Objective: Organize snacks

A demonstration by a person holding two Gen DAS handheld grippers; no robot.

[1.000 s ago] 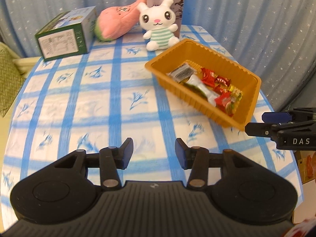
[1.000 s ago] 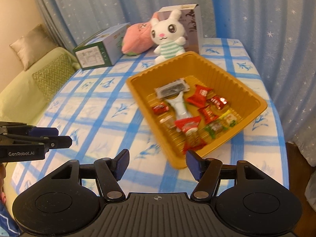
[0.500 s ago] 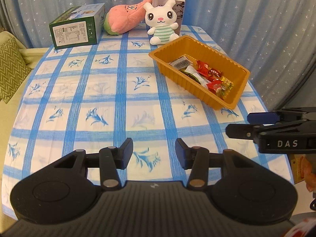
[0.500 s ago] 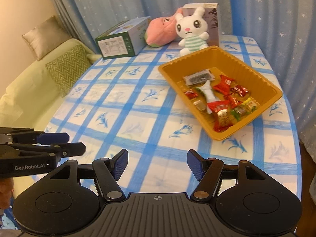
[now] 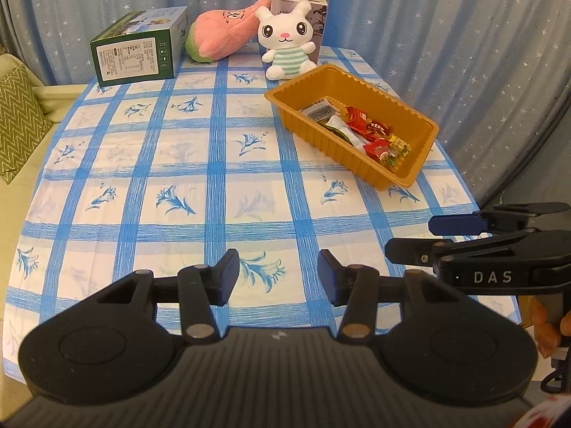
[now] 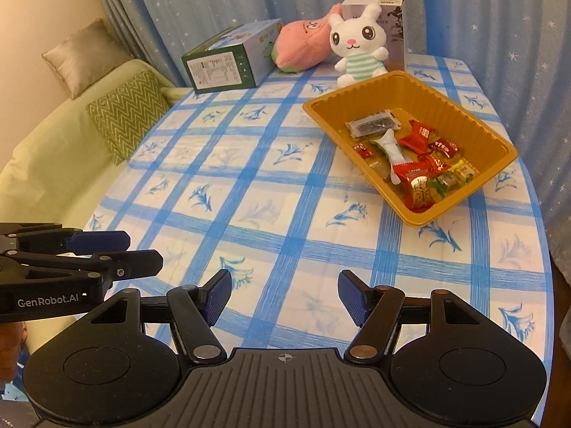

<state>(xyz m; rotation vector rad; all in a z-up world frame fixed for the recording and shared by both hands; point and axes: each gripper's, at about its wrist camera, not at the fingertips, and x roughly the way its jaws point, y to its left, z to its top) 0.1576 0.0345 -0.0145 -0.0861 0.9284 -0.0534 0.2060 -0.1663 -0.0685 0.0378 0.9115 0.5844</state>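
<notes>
An orange plastic tray (image 5: 423, 121) (image 6: 460, 110) sits on the right side of the table and holds several wrapped snacks (image 5: 360, 130) (image 6: 414, 158): red candies, a dark packet, a white and green packet. My left gripper (image 5: 278, 274) is open and empty over the table's near edge. It also shows at the left of the right wrist view (image 6: 117, 249). My right gripper (image 6: 285, 296) is open and empty over the near edge, and shows at the right of the left wrist view (image 5: 421, 239).
A blue checked tablecloth (image 5: 178, 164) covers the table. At the back stand a green box (image 5: 139, 50), a pink plush (image 5: 221, 39), a white bunny plush (image 5: 289, 42) and a tall carton (image 5: 314, 10). A green sofa (image 6: 53, 149) with cushions lies to the left. Blue curtains hang behind.
Both grippers have pulled back from the tray toward the near edge of the table. The tray now looks farther away. Both stayed open and empty.
</notes>
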